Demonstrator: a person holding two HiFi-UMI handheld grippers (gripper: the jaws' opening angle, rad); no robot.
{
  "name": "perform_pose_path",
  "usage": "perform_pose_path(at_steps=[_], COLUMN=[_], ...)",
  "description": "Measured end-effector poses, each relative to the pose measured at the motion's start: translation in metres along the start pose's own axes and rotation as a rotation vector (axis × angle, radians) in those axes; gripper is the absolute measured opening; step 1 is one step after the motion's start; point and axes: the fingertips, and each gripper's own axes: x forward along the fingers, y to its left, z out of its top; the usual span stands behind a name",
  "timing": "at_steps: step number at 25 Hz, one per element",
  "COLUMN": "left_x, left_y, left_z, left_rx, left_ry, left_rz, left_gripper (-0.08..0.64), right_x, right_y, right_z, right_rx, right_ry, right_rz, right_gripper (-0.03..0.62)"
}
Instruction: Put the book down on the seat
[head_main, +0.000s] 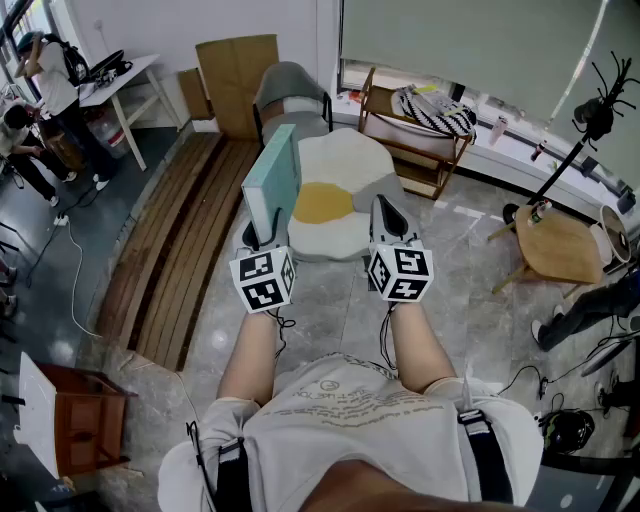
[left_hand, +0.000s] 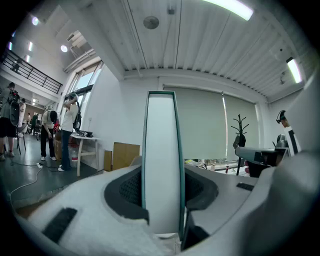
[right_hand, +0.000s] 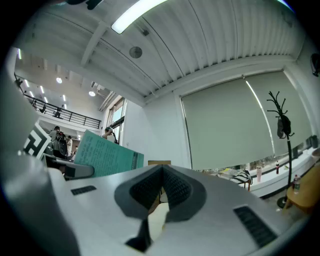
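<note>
A teal-covered book (head_main: 272, 185) stands upright on edge, clamped in the left gripper's (head_main: 262, 238) jaws, near the white, yellow-centred seat (head_main: 345, 165).

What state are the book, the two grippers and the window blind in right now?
book: closed, upright, held in the air by its lower end.
left gripper: shut on the book.
right gripper: shut, nothing between its jaws.
window blind: pulled down most of the way.

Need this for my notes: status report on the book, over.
Left gripper shut on book, held upright. Right gripper shut, empty. Gray chair ahead, egg-shaped mat on floor before it.
</note>
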Motion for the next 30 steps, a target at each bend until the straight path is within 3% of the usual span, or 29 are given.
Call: perform_pose_path(at_steps=[7,15,23,30], left_x=[0.003,0.012,0.027,0.036], left_y=[-0.011,-0.028,-0.067,-0.107], left_z=[-0.005,-0.012,-0.013,-0.021], left_rx=[0.005,0.021,0.036,0.018], left_ry=[0.011,0.035,0.042,0.054], left_rz=[-0.006,-0.003,0.004,0.015], left_gripper=[0.172,0.172,0.172,0.172], right_x=[-0.002,0.001,-0.003,-0.011], right_y=[-0.015,-0.024,-0.074,-0.115], right_z=[-0.005,-0.014,-0.015,-0.021], right_rx=[0.0,0.014,0.087,0.071], right_ry=[0.012,0.035,0.029,0.052], right_rz=[0.003,0.075,0.062,0.09], right_gripper=[0.026,0.028,0.028,0.028])
